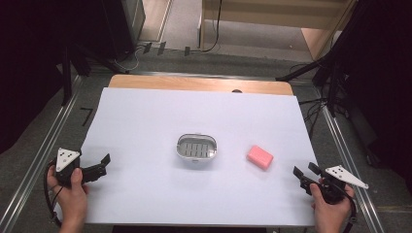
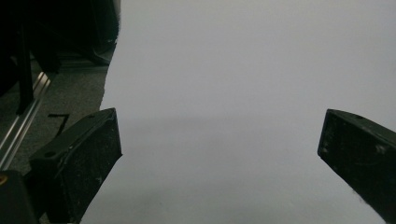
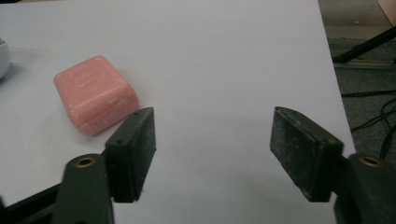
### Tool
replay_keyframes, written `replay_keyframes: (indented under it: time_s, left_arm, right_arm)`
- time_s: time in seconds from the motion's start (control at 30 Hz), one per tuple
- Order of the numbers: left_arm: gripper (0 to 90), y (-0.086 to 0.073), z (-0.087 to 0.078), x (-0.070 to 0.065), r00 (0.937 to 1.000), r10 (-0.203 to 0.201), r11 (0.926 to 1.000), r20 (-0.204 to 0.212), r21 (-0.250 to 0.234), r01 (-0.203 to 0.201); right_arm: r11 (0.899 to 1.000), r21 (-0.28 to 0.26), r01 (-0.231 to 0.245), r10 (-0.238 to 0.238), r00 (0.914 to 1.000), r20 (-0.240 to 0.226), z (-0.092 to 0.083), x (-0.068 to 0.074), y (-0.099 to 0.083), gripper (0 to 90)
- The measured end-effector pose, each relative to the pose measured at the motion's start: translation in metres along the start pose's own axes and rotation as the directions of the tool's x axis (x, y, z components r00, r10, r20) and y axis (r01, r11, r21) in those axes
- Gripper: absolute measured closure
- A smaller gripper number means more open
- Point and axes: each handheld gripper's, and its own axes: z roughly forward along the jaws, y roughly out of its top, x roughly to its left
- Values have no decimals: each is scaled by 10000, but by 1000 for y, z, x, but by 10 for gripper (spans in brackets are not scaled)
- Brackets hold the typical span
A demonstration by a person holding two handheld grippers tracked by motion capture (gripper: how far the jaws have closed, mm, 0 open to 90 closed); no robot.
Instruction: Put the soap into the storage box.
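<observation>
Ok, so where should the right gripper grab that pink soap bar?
Probably across the two long sides of the soap, from above. It lies flat on the white sheet, apart from the soap dish, nearer the right gripper, whose jaws are open.

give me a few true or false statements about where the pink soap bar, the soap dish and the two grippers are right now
1. The pink rectangular soap bar lies inside the oval metal soap dish. False: it lies on the white table cover, apart from the dish, to its right.
2. The left gripper is open with nothing between its jaws. True.
3. The right gripper is shut on the soap bar. False: it is open, clear of the soap.
4. The soap dish holds nothing. True.
5. The soap bar lies nearer the right gripper than the left. True.
</observation>
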Motion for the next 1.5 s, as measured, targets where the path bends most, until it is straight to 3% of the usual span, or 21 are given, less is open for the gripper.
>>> replay_keyframes:
  time_s: [0.07, 0.17, 0.27, 0.33, 0.4, 0.43, 0.47, 0.53, 0.63, 0.8, 1.0, 1.2, 1.5]
  left_arm:
    - [2, 0, 0, 0, 10000, -17, 10000, 9, 1, 17]
    - [2, 0, 0, 0, 10000, 17, 10000, 16, 20, -17]
    - [2, 0, 0, 0, 10000, -10, 10000, 35, -35, 10]
    - [2, 0, 0, 0, 10000, 52, 10000, -1, 17, -52]
    - [2, 0, 0, 0, 10000, 94, 9999, -1, 47, -94]
    - [2, 0, 0, -1, 9999, 101, 9999, -15, 60, -101]
    - [2, 0, 0, -1, 9999, 104, 9999, -39, 60, -103]
    - [2, 0, 1, -2, 9999, 134, 9999, -63, 26, -134]
    - [2, 0, 0, -2, 9998, 169, 9999, -58, 5, -169]
    - [2, 0, 0, -2, 9998, 202, 9998, -28, 9, -202]
    - [2, 0, 0, -1, 9998, 168, 9999, 55, 7, -168]
    - [2, 0, 0, -1, 9999, 108, 9999, 51, -1, -108]
    - [2, 0, 1, -1, 9999, 109, 9999, 48, 32, -109]
  right_arm:
    - [9998, -104, 197, -198, 9997, -147, 2, 2, 1, 463]
    - [9966, -308, 769, -785, 9955, -537, 9, 5, 6, 439]
    - [9946, 207, 1015, -1006, 9941, -409, 15, 13, 15, 440]
    - [9903, 745, 1174, -1123, 9912, -697, 17, 18, 21, 433]
    - [9880, 833, 1302, -1232, 9888, -846, 17, 20, 22, 434]
    - [9822, 1037, 1567, -1469, 9845, -960, 18, 26, 27, 451]
    - [9784, 1161, 1711, -1626, 9835, -789, 20, 28, 30, 448]
    - [9689, 1465, 1995, -1889, 9785, -832, 23, 32, 35, 367]
    - [9503, 1992, 2393, -2248, 9700, -931, 31, 37, 42, 355]
    - [9117, 2797, 3010, -2757, 9529, -1268, 44, 49, 53, 355]
    - [8633, 3476, 3660, -3205, 9295, -1826, 58, 57, 64, 259]
    - [8310, 3840, 4024, -3480, 9147, -2054, 70, 68, 73, 192]
    - [7957, 4142, 4420, -3676, 8958, -2497, 89, 82, 84, 171]
